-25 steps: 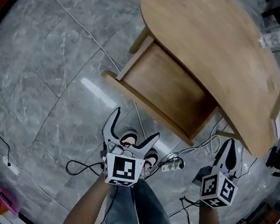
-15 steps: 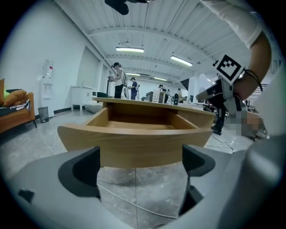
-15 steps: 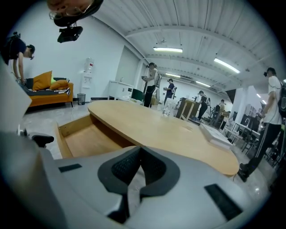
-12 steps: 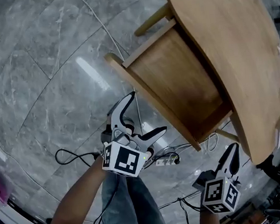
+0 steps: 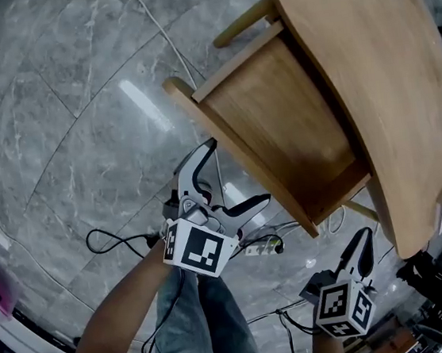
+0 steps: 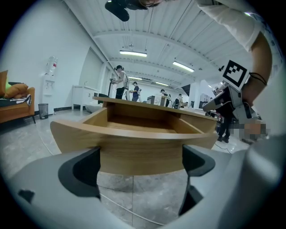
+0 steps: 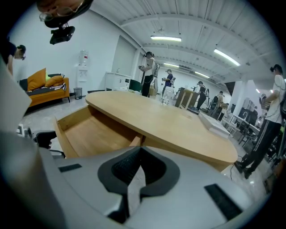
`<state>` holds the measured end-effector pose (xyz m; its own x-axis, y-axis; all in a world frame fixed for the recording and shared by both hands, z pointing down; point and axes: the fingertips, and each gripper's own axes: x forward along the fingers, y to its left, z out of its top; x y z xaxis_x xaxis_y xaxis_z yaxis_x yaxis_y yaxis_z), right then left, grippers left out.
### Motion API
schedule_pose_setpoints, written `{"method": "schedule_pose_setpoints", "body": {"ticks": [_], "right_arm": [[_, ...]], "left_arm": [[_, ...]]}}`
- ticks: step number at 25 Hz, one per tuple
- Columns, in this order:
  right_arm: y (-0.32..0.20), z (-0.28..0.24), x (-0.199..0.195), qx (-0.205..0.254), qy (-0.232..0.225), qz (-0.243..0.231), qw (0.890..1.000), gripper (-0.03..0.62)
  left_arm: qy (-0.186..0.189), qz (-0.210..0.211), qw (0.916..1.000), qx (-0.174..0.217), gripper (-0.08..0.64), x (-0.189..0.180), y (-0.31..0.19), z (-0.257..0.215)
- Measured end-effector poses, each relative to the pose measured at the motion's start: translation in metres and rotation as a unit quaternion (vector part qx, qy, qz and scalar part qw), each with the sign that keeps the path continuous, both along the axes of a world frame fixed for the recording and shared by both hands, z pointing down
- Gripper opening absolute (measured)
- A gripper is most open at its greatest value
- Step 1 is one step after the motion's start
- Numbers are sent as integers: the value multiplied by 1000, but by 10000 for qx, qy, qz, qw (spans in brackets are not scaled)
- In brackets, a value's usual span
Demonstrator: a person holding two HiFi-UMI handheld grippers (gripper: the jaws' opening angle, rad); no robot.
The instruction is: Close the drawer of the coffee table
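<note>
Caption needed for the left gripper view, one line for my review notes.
Left gripper, jaws open, faces the curved front of the pulled-out wooden drawer.

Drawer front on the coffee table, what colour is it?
The drawer front is light tan wood, like the tabletop; best in the left gripper view.

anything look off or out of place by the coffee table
The wooden drawer of the oval light-wood coffee table stands pulled far out, empty. A white power strip and loose cables lie on the grey stone floor. Nothing spilled or broken.
</note>
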<state>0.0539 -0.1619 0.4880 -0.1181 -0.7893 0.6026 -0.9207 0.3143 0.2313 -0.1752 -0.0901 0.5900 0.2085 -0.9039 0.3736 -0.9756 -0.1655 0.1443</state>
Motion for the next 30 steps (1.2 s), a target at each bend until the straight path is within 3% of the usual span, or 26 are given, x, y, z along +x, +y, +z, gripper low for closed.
{"method": "schedule_pose_setpoints", "body": {"ticks": [11, 18, 24, 30], "right_arm": [[-5, -2, 23, 17, -43, 300, 9995, 0], [-3, -3, 42, -21, -8, 528, 9986, 0], [-2, -7, 48, -2, -41, 691, 9976, 0], [7, -6, 50, -19, -128, 890, 9959, 0]], "left_arm": [[-95, -166, 9996, -196, 575, -1, -2, -3], [-299, -17, 9986, -436, 575, -4, -2, -7], [-213, -84, 9981, -567, 574, -2, -2, -7], [-343, 8, 9982, -494, 575, -2, -4, -20]]}}
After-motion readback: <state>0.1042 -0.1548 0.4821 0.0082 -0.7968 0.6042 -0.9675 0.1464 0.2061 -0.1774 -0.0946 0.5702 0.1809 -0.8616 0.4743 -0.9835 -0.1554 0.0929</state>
